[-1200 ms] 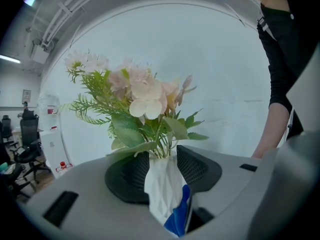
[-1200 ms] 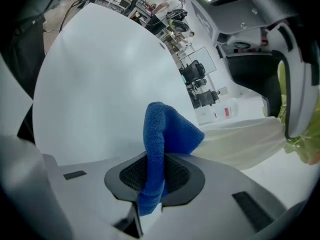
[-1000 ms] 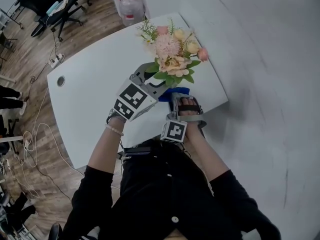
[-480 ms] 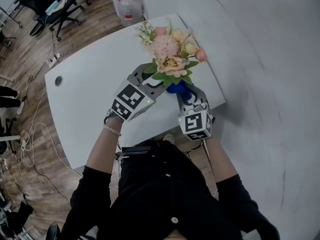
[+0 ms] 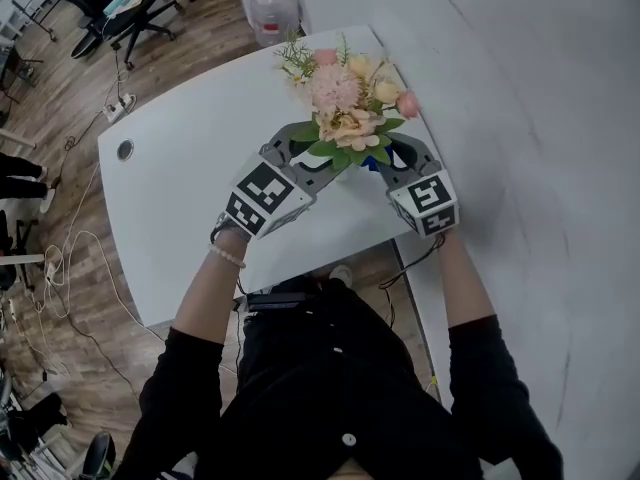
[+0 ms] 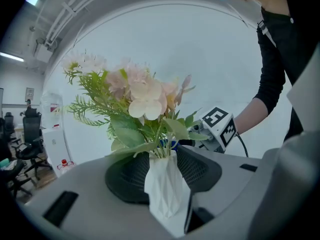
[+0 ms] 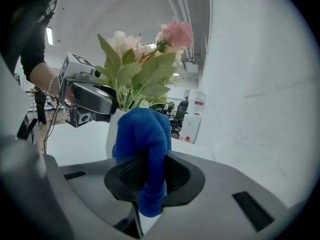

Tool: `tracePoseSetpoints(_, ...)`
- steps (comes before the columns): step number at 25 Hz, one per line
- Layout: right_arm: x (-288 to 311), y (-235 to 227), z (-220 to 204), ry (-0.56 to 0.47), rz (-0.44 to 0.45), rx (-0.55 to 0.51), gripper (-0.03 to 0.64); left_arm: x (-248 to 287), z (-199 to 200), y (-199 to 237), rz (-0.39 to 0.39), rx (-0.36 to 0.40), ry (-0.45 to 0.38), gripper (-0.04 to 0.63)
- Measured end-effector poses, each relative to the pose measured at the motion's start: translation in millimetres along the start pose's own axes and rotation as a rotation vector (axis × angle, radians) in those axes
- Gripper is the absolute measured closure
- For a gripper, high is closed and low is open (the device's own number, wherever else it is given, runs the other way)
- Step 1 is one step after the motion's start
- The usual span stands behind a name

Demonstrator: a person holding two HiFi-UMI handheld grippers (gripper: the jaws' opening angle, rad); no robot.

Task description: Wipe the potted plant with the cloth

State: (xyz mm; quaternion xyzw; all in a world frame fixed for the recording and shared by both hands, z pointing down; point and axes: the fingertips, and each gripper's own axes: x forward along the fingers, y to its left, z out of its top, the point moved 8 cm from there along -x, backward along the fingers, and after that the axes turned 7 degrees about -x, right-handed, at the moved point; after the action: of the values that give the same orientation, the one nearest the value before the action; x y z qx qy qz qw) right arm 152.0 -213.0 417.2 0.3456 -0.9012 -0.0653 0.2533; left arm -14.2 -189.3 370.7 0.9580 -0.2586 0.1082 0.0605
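Clamping the potted plant near the surface's right edge, left tongs face right tongs gripping the cloth; open room lies left.

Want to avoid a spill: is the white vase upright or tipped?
Upright: the white vase stands vertical between the left gripper's pads.

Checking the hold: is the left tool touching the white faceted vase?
Touching. The left gripper view shows the left tool clamped on the white faceted vase.

— Beyond the tabletop?
— Clear water jug with a red cap, standing on the wood floor.
— And left?
— Black office chairs; lower down, white cables trailing across the boards.
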Motion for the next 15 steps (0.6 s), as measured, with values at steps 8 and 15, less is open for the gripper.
tracePoseSetpoints(8,32,-16,-15,0.044,0.131,0.054,0.532,-1,3,-3,0.026,-0.017,0.001,0.413)
tracePoseSetpoints(15,48,11,-62,0.251,0.118,0.194,0.534,-1,-2,0,0.031,-0.013,0.000,0.413)
